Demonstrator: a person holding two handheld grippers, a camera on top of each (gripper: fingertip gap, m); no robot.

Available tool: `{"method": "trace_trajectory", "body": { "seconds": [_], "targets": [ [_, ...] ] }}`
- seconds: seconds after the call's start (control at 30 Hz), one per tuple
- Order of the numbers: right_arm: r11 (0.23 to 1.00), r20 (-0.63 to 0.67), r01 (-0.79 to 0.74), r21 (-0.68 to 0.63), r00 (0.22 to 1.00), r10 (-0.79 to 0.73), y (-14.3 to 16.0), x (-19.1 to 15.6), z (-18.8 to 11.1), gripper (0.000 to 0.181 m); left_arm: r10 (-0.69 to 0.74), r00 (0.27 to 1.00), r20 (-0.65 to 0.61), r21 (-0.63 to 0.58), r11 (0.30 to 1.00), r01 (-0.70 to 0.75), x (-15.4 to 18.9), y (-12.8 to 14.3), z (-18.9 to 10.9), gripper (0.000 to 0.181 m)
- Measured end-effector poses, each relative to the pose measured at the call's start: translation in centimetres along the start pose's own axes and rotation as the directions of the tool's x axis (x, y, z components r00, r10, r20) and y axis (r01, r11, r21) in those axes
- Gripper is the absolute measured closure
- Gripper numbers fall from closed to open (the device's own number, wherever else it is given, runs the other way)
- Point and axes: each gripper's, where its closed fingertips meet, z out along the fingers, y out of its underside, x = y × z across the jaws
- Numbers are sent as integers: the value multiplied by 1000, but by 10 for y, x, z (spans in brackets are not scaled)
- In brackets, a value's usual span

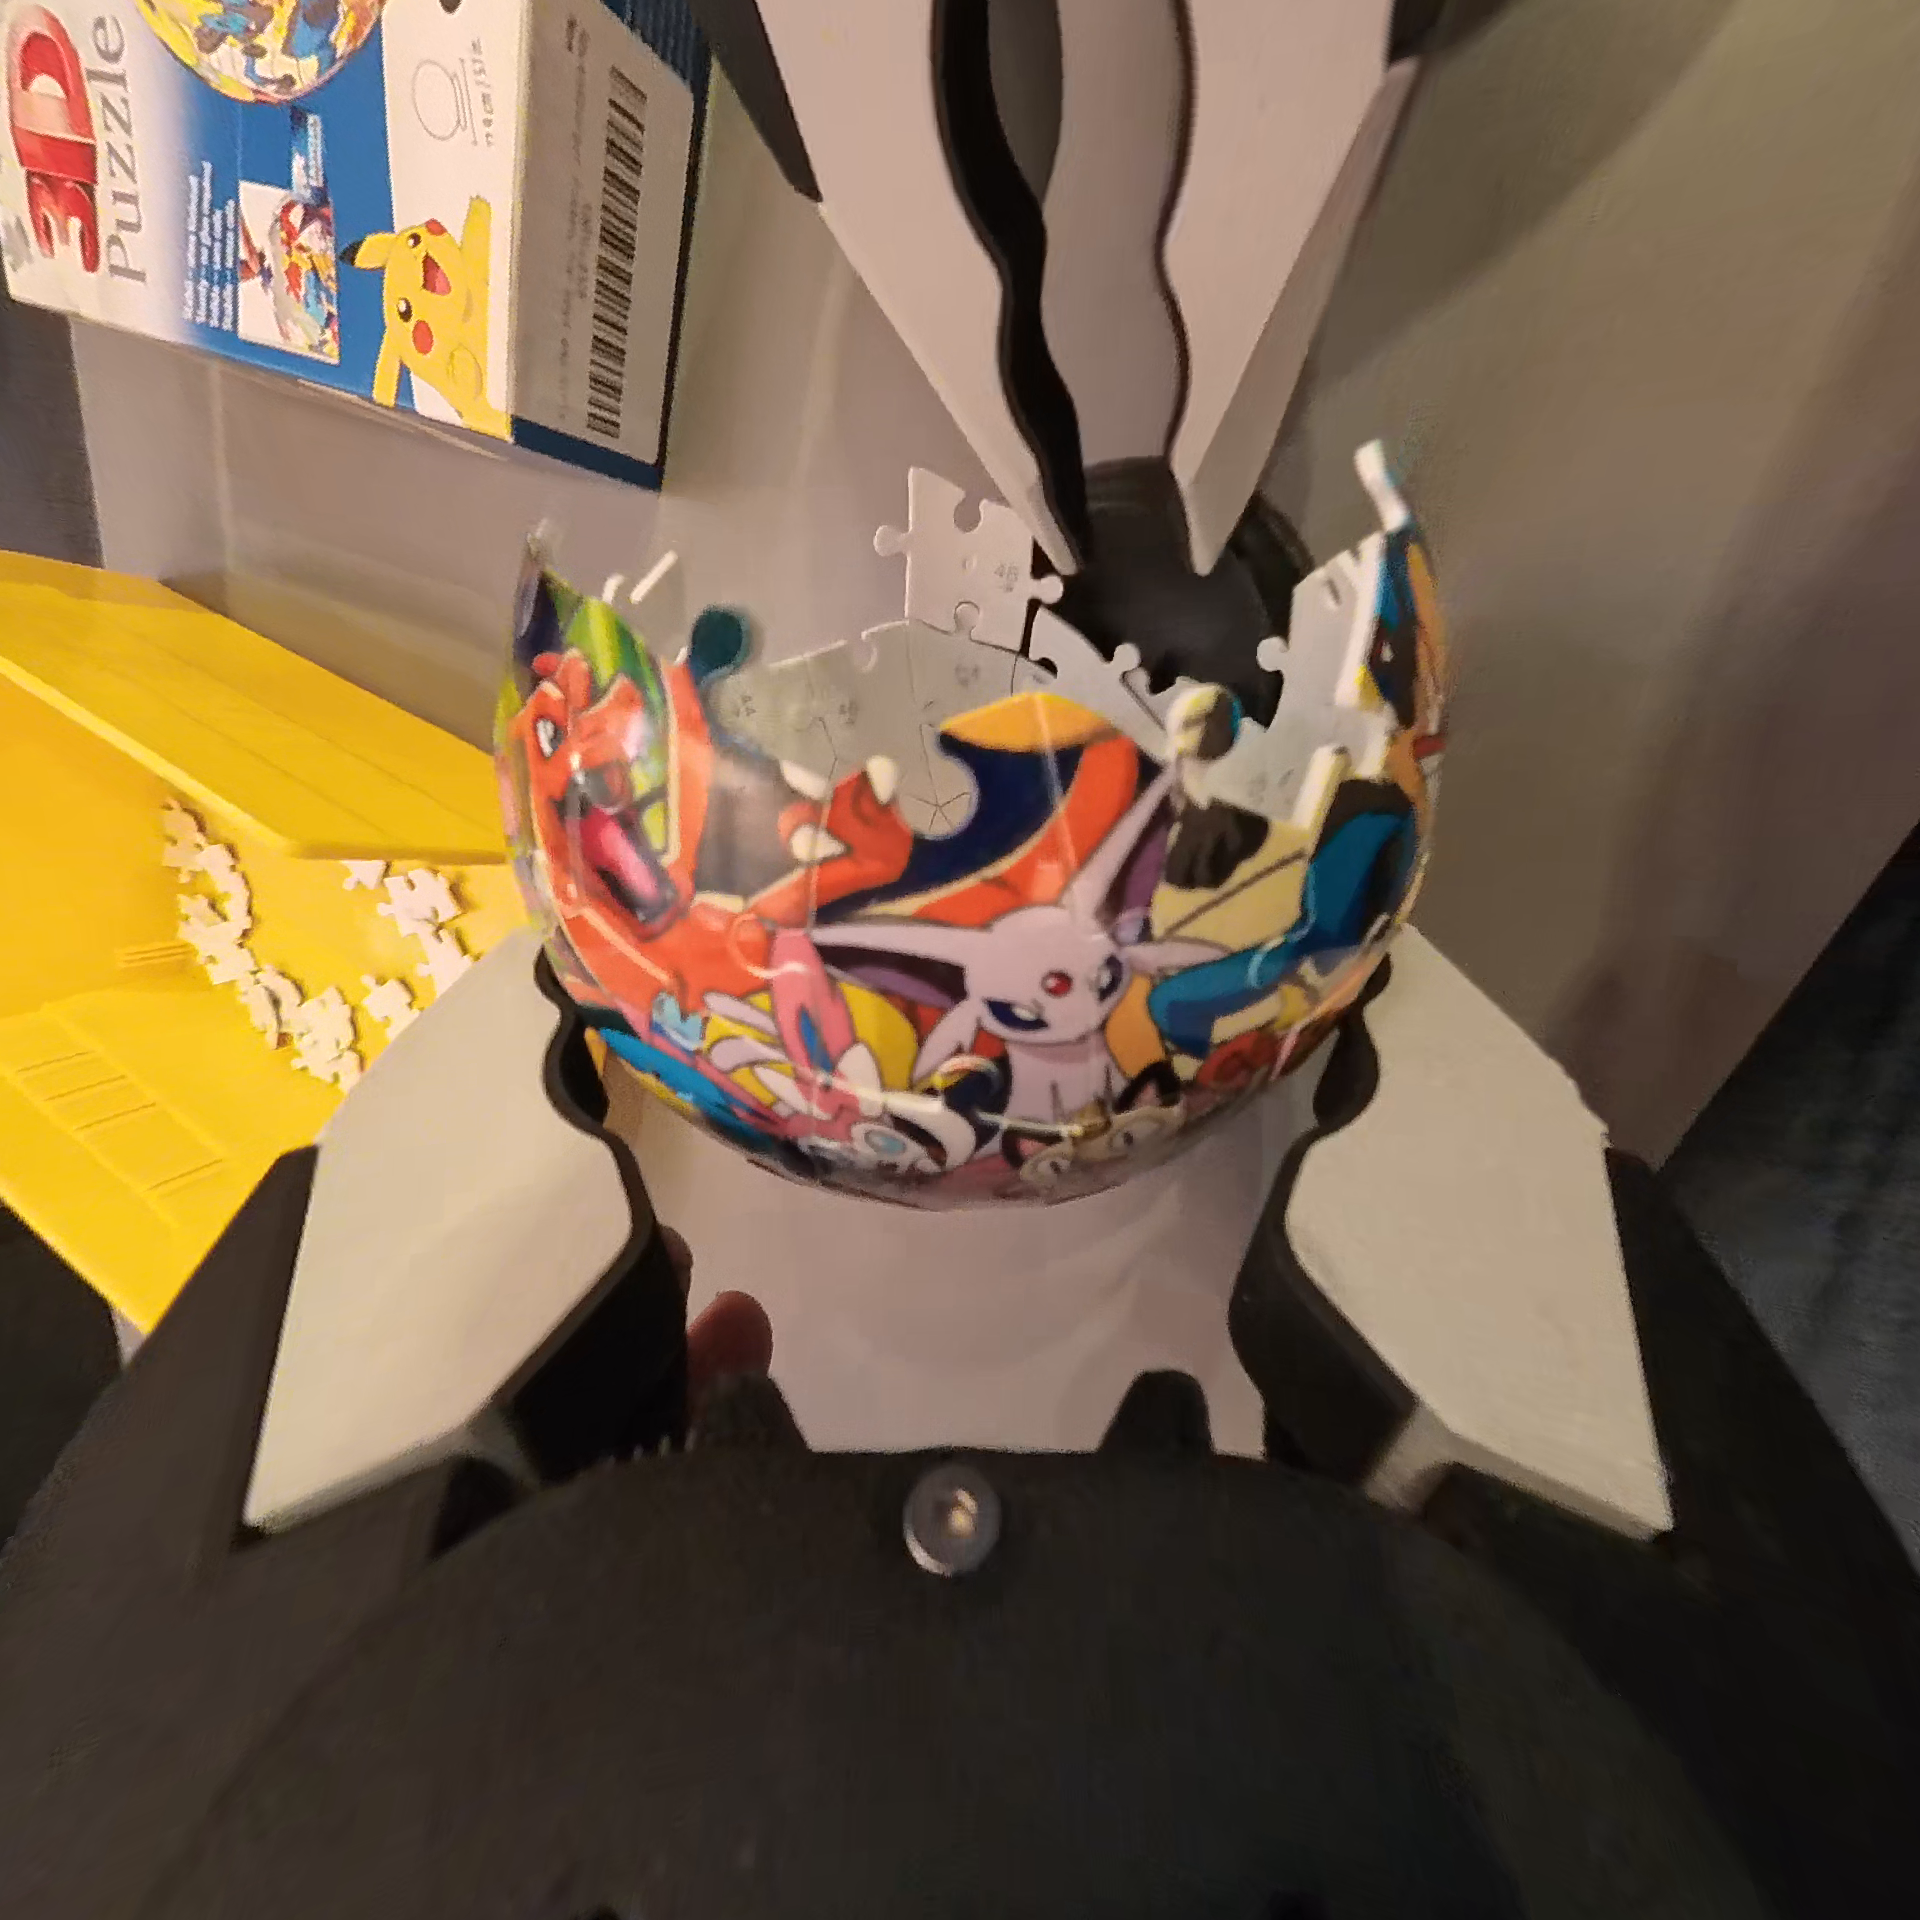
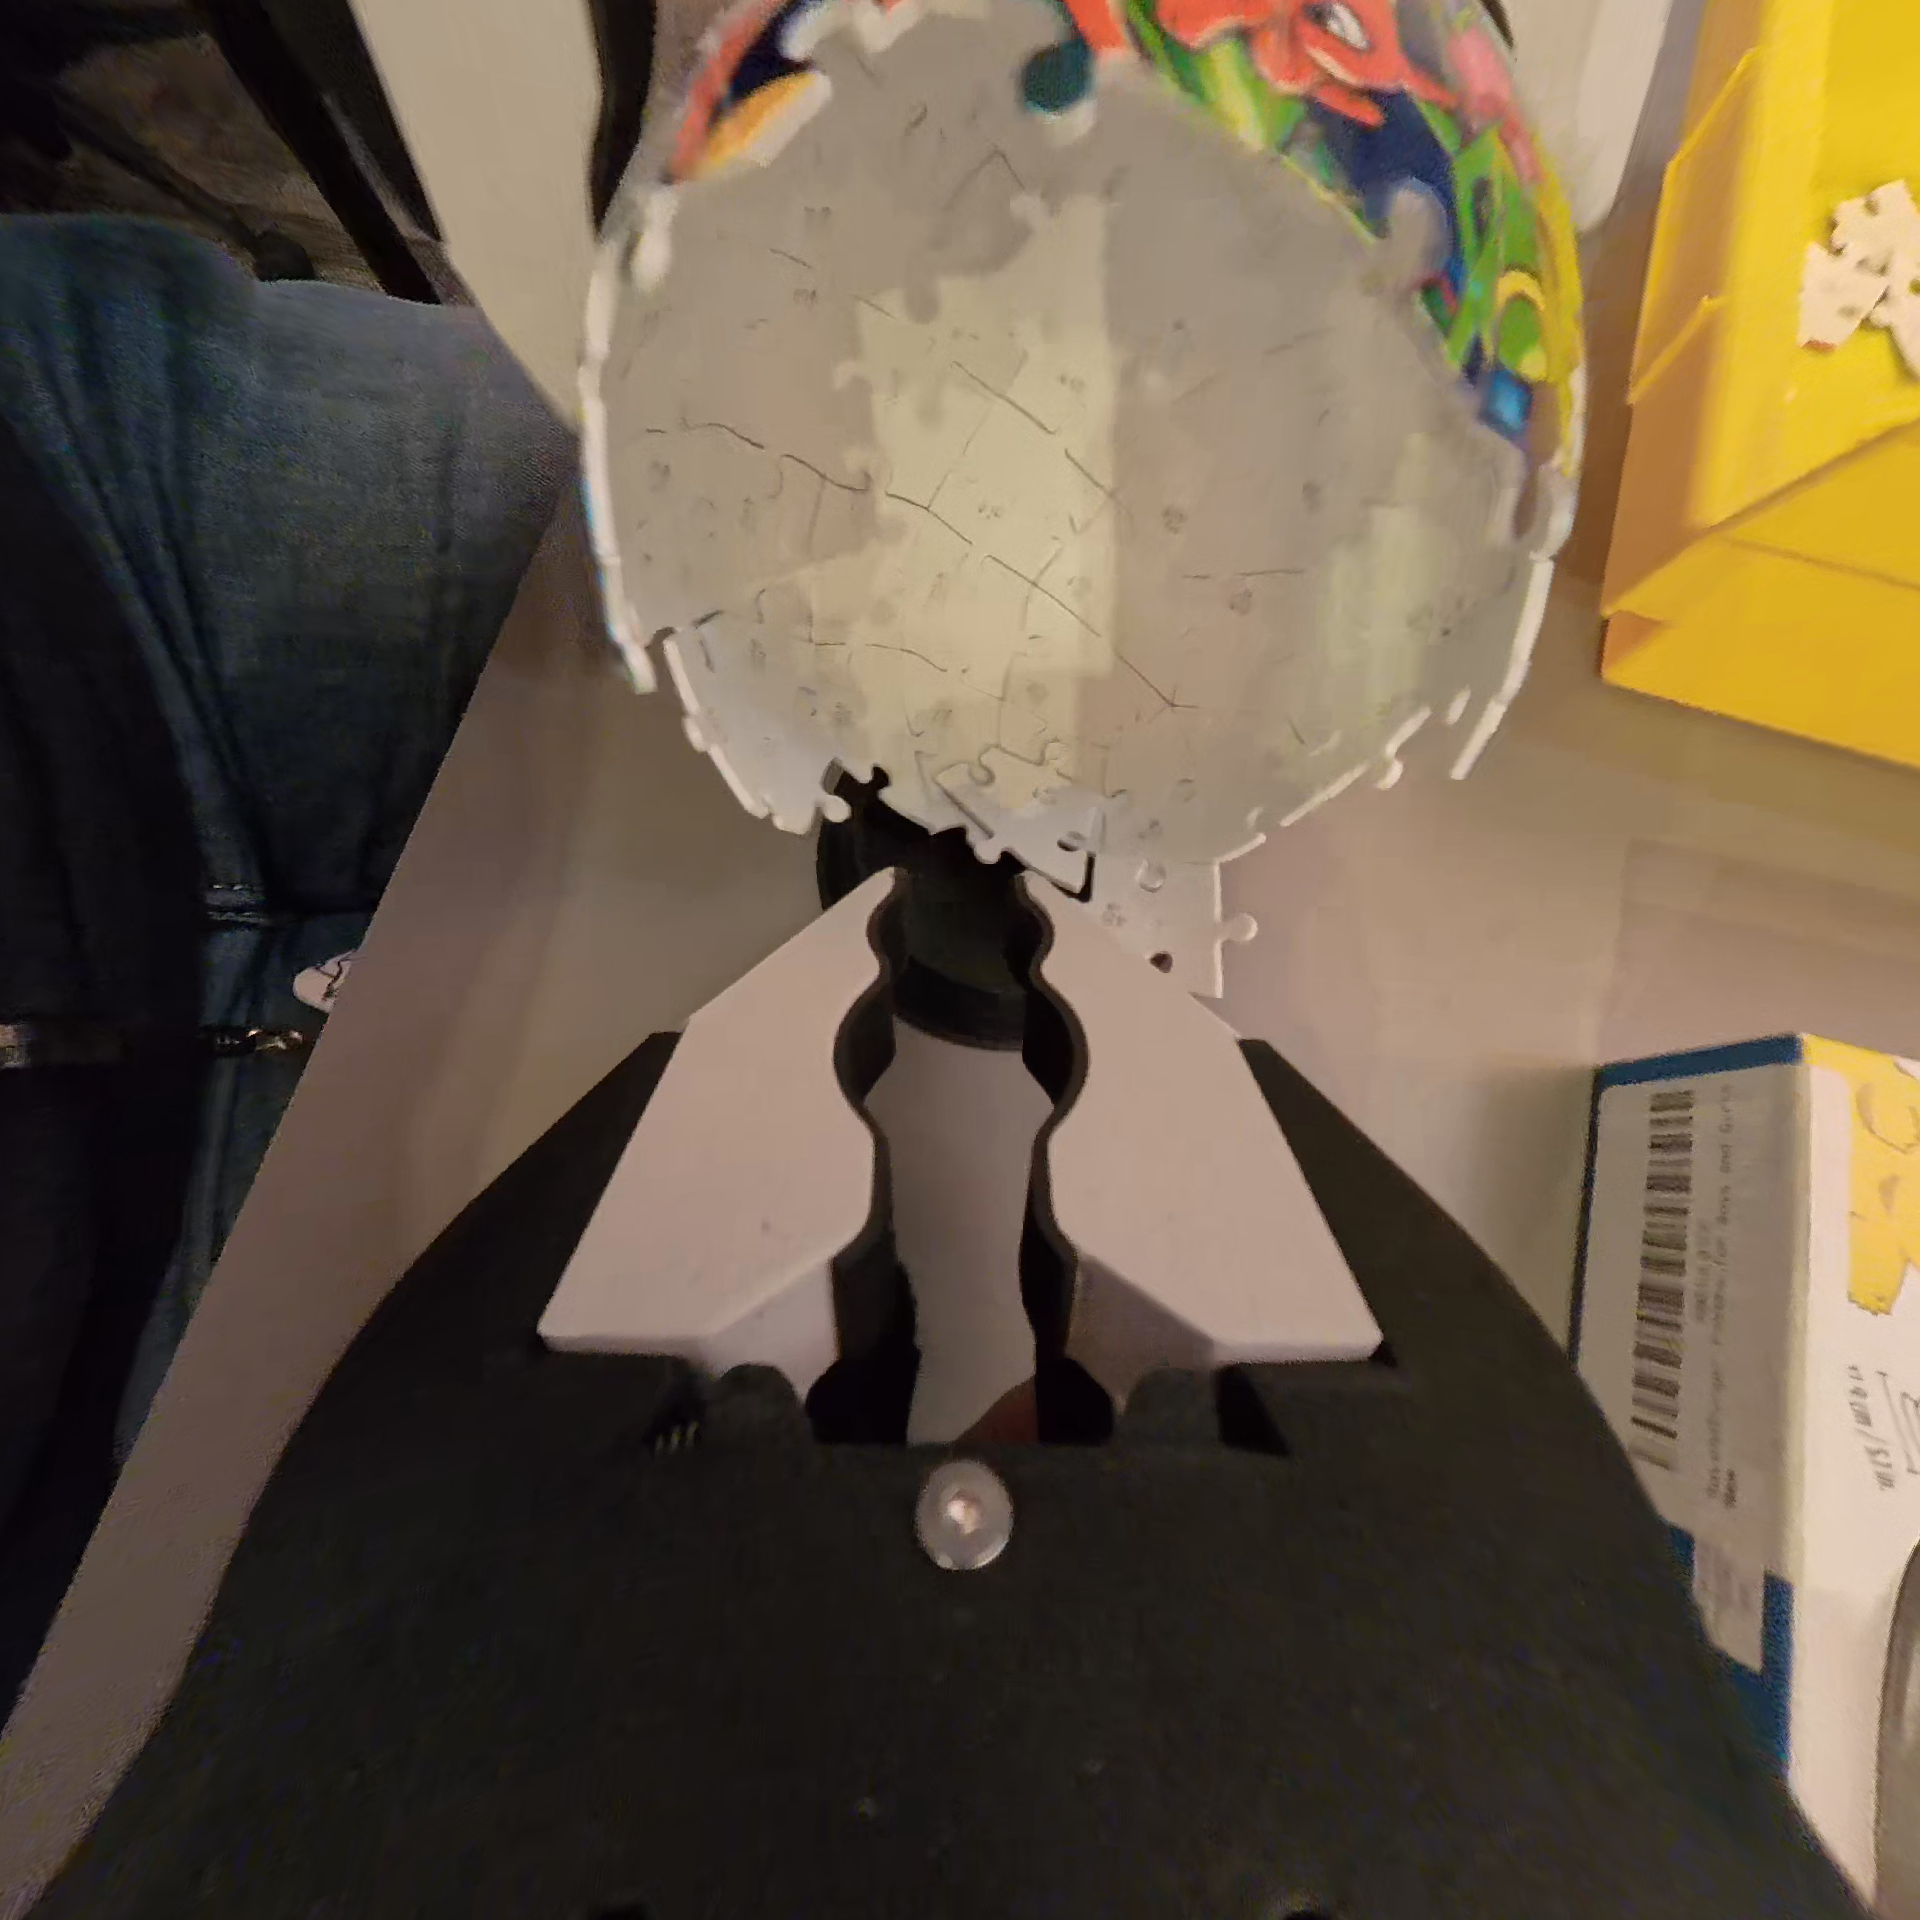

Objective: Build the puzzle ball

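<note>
The half-built puzzle ball is an open bowl with a colourful cartoon outside and a jagged rim. My left gripper is shut on it, one finger on each side, holding it above the white table. The right wrist view shows its white inside. A white piece stands up from the far rim and also shows in the right wrist view. My right gripper sits at that far rim, beside the piece, and also shows in the left wrist view. Its jaws stand a narrow gap apart with nothing between them. A black round object lies below its tips.
The puzzle box lies on the table and also shows in the right wrist view. A yellow tray holds several loose white pieces. A person in blue jeans stands at the table edge. The left gripper's tips are roughly 7 cm from the right gripper's.
</note>
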Motion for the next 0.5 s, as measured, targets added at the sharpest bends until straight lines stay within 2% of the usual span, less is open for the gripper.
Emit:
{"method": "trace_trajectory", "body": {
  "seconds": [0.07,0.2,0.3,0.33,0.5],
  "targets": [
    [999,1,30,40,1000,-30,-7,-3,3,161,13,1000,14,-24,1000,-12,-2,3,-2,48],
    [992,51,104,69,993,-107,-9,-16,13,127,42,999,16,-54,998,-41,-3,6,-4,48],
    [980,93,186,66,977,-192,-5,-26,21,113,58,998,7,-62,996,-57,-4,7,-4,48],
    [973,93,219,69,970,-225,-5,-27,23,103,65,998,4,-65,996,-64,-4,7,-4,47],
    [938,91,347,7,934,-346,3,-28,34,88,99,995,-13,-80,992,-100,-4,8,-4,47]
  ]
}}
